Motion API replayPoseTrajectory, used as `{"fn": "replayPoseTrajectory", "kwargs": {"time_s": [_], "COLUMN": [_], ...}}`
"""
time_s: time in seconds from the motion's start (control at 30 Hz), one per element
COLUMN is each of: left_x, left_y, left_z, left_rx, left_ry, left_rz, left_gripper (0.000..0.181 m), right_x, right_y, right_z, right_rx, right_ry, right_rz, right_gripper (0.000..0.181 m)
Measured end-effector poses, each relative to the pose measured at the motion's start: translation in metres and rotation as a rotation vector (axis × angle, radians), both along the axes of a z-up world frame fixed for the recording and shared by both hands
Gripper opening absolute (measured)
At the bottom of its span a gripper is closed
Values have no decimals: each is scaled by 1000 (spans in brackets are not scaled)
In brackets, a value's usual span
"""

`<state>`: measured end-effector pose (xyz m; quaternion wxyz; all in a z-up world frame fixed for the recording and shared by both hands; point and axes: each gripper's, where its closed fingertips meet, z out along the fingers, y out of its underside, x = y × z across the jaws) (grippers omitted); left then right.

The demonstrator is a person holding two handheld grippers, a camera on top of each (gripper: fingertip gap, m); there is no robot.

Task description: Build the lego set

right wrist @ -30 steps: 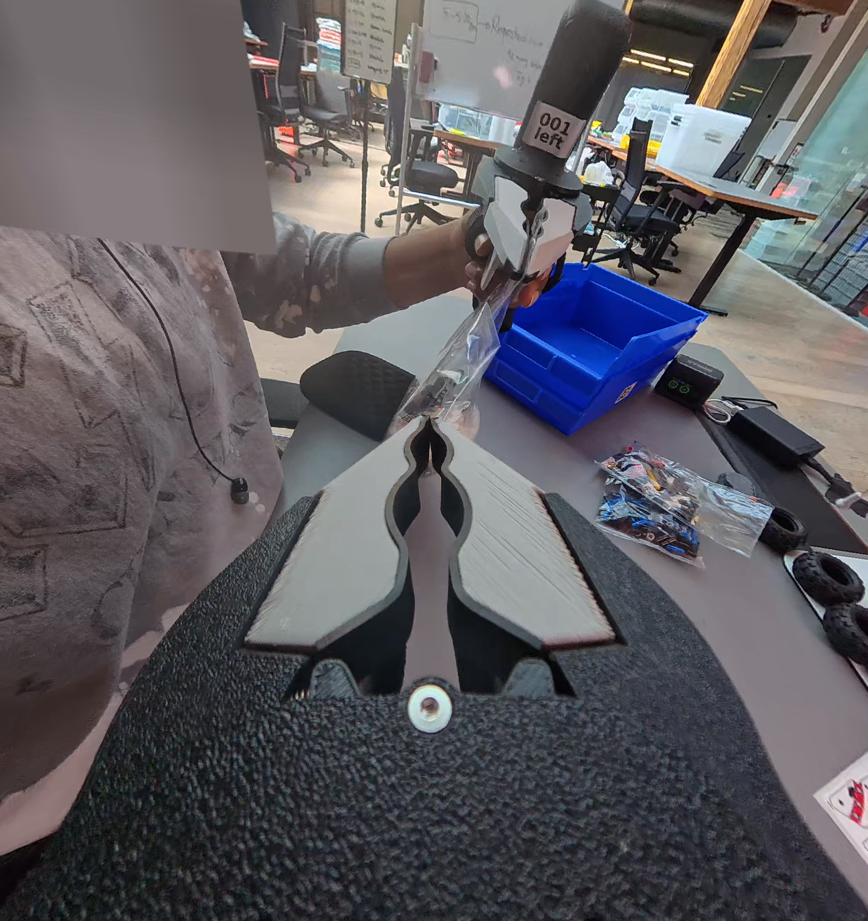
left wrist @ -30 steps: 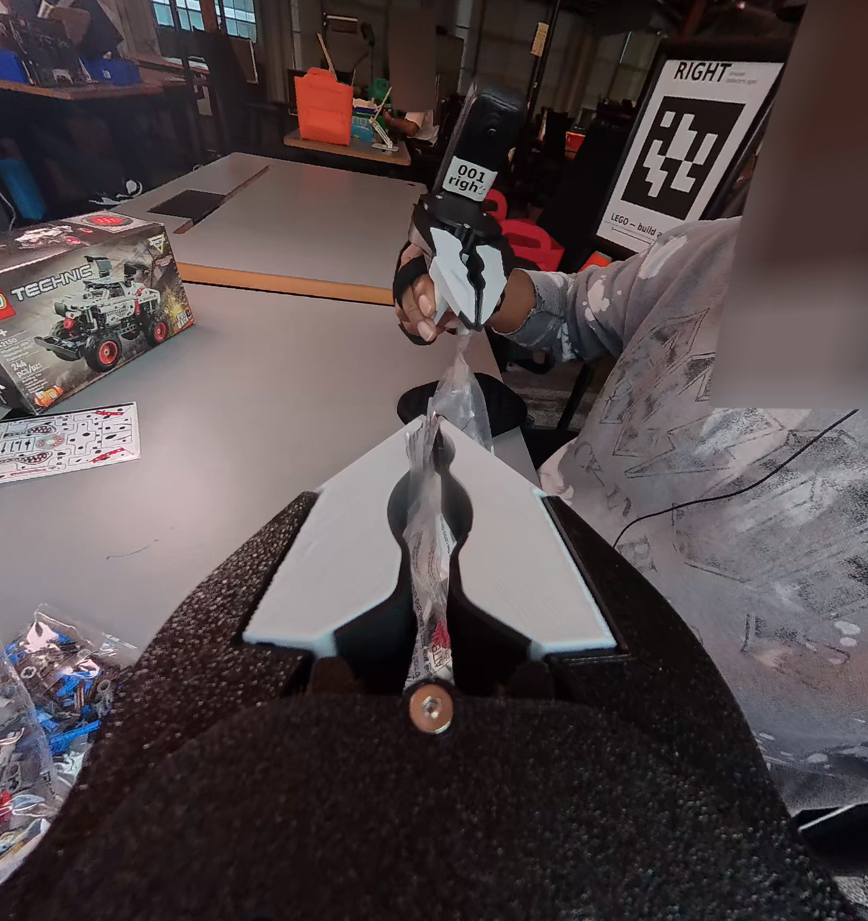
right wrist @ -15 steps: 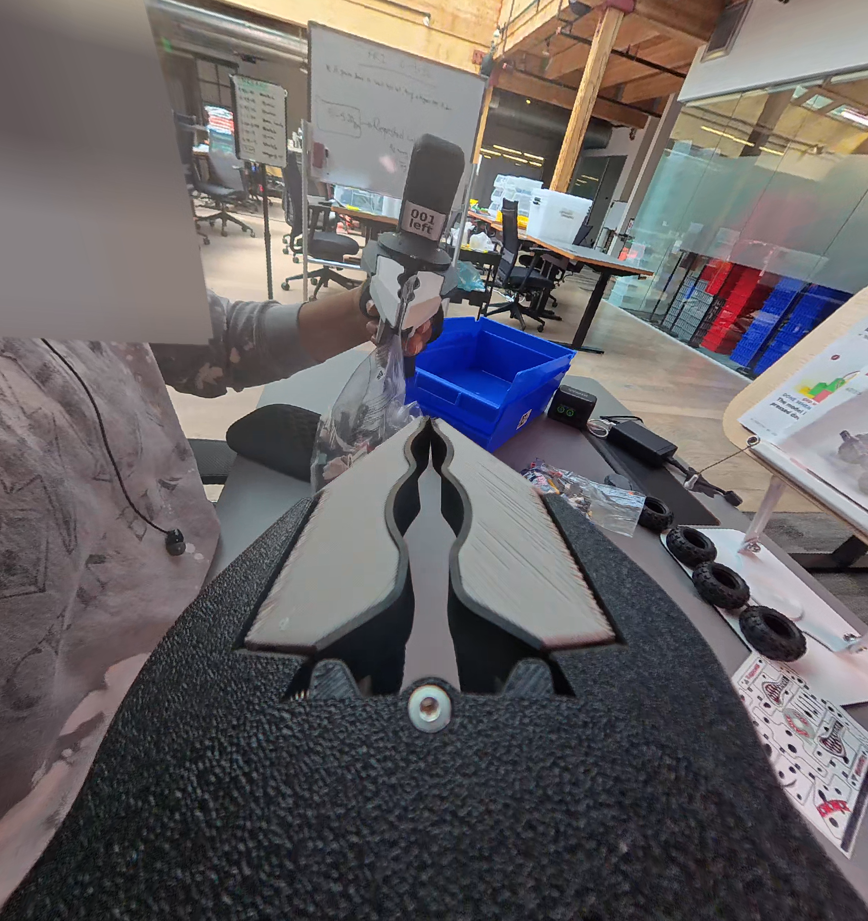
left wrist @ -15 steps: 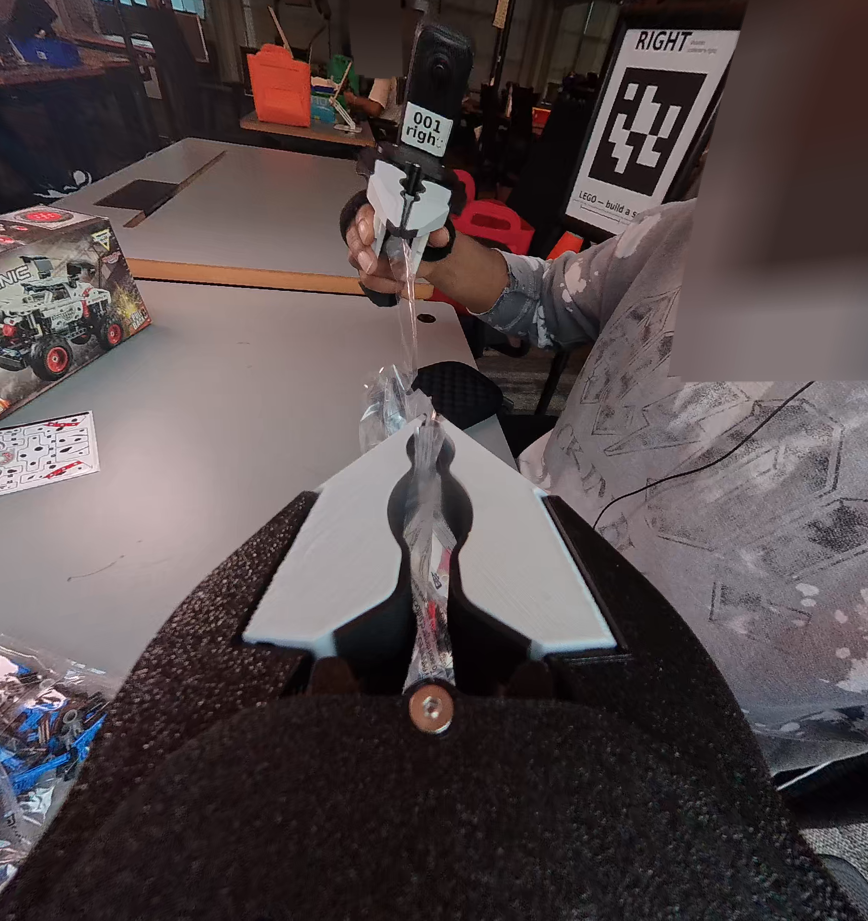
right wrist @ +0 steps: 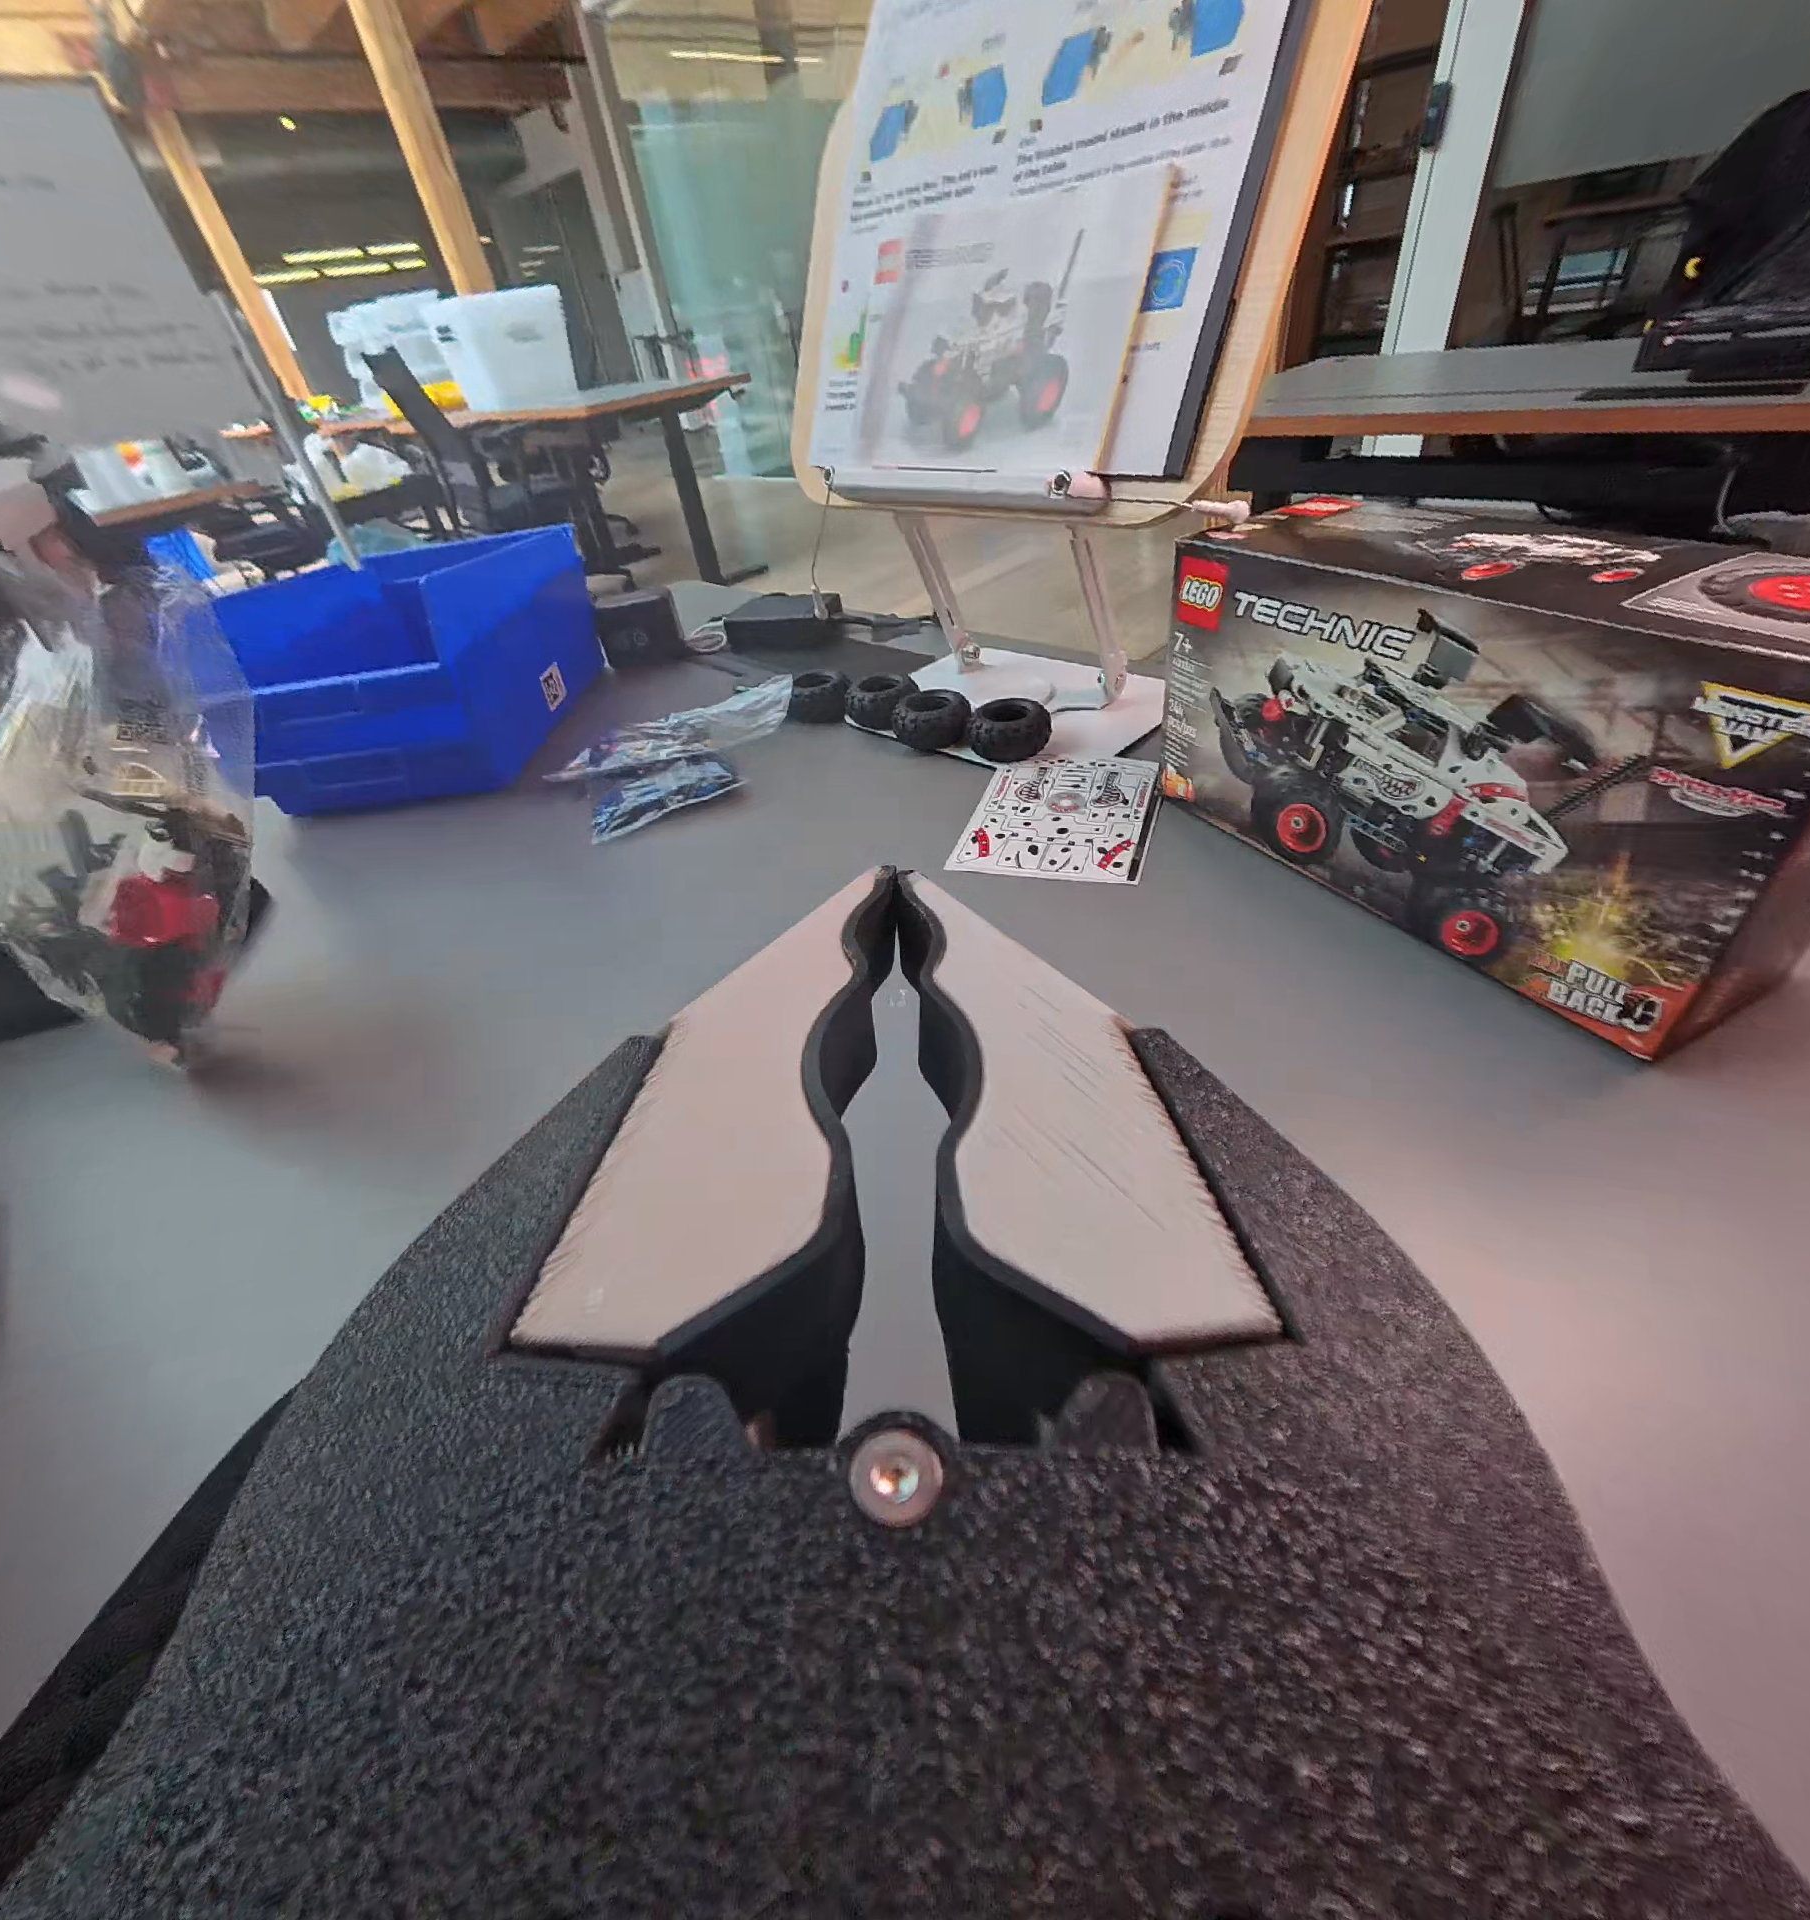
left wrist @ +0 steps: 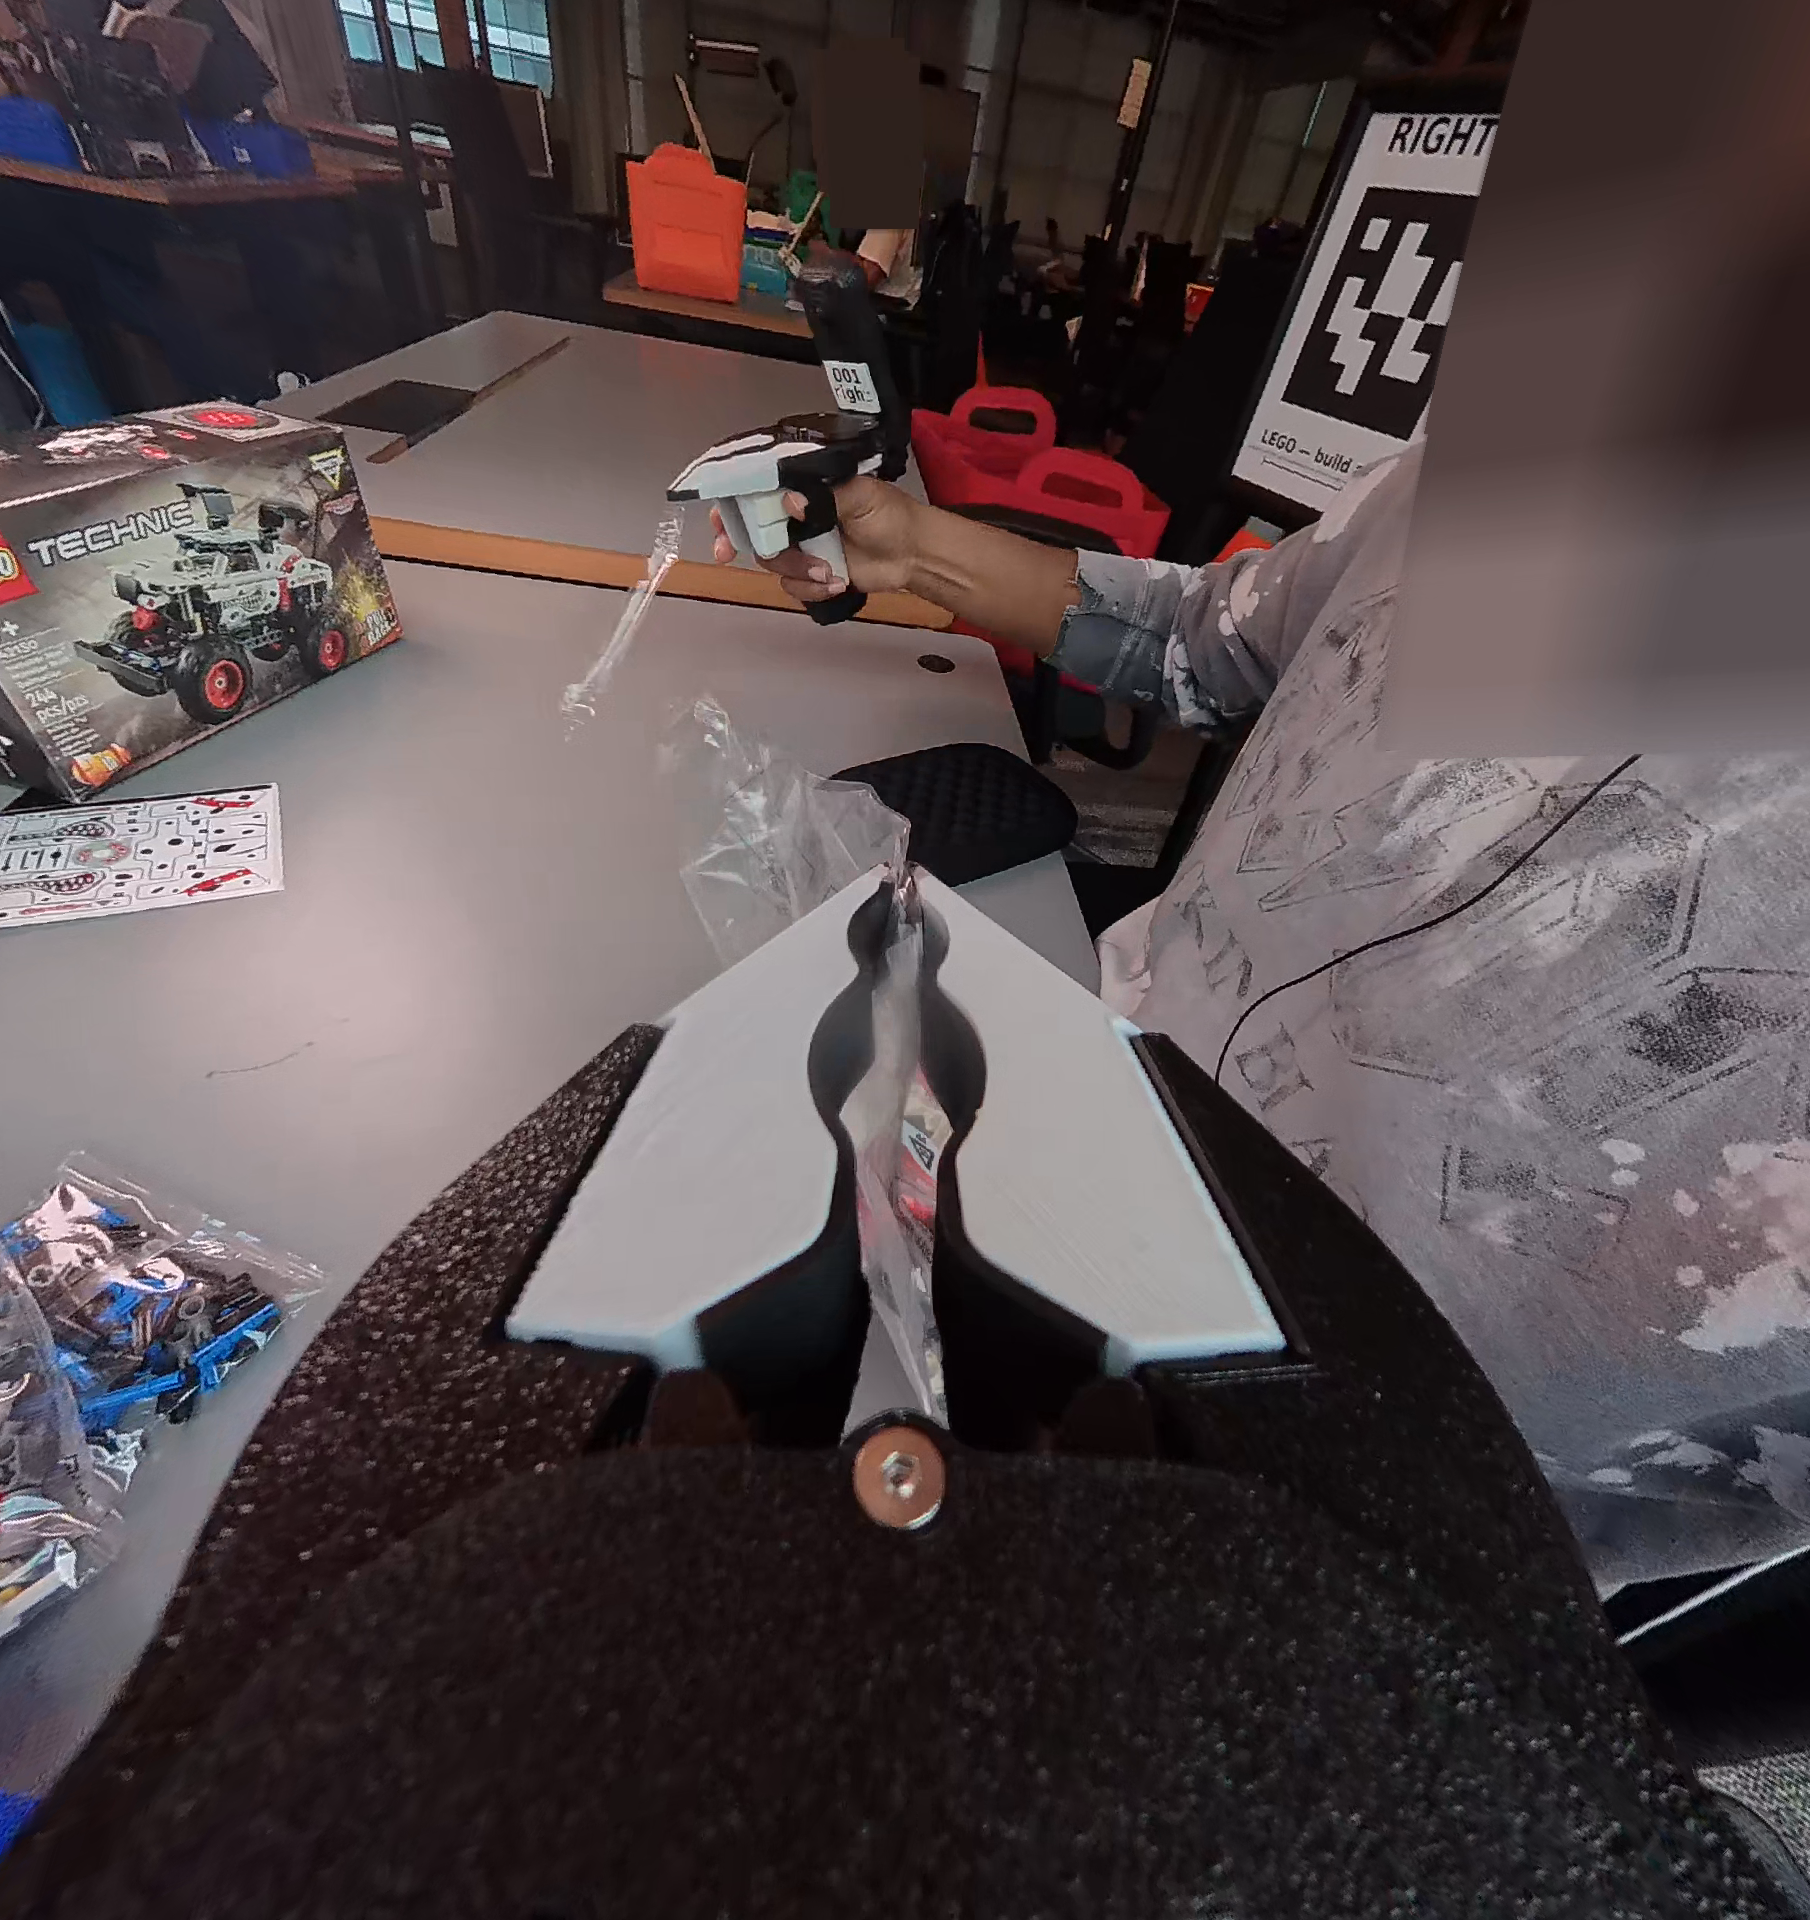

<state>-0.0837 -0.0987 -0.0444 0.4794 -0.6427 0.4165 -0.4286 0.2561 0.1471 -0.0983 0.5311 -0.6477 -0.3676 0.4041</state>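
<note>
A: Left gripper (left wrist: 899,902)?
B: Clenched on clear parts bag (left wrist: 776,831), held above grey table (left wrist: 413,935)

A: Right gripper (left wrist: 675,488)?
B: Clamped on torn plastic strip (left wrist: 620,623), dangling free, far left of bag

A: Lego box (right wrist: 1524,748)?
B: Far right; sticker sheet (right wrist: 1062,821) just beside

Bare grey table (right wrist: 568,1039) ahead; set box (right wrist: 1503,769) blocks the right.

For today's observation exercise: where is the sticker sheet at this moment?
In the right wrist view the sticker sheet lies flat on the grey table, just left of the set box and in front of four black tyres.
</note>
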Motion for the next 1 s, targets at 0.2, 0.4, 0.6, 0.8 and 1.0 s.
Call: {"fn": "replayPoseTrajectory", "kwargs": {"time_s": [0.2,0.4,0.6,0.8,1.0], "left_x": [0,11,17,32,31], "left_y": [9,25,49,58,61], "left_z": [12,25,42,26,23], "left_rx": [23,72,151,166,146], "left_ry": [-53,-104,-172,-180,-229], "left_rz": [37,78,133,101,82], "left_gripper": [0,0,0,0,0], "right_x": [23,57,105,138,176], "right_y": [14,61,149,221,219], "right_z": [15,37,61,-23,-130], "right_rx": [20,72,266,214,-97], "right_ry": [-29,-80,-174,-379,-777], "right_rz": [-92,-294,-649,-795,-896], "right_gripper": [0,0,0,0,2]}}
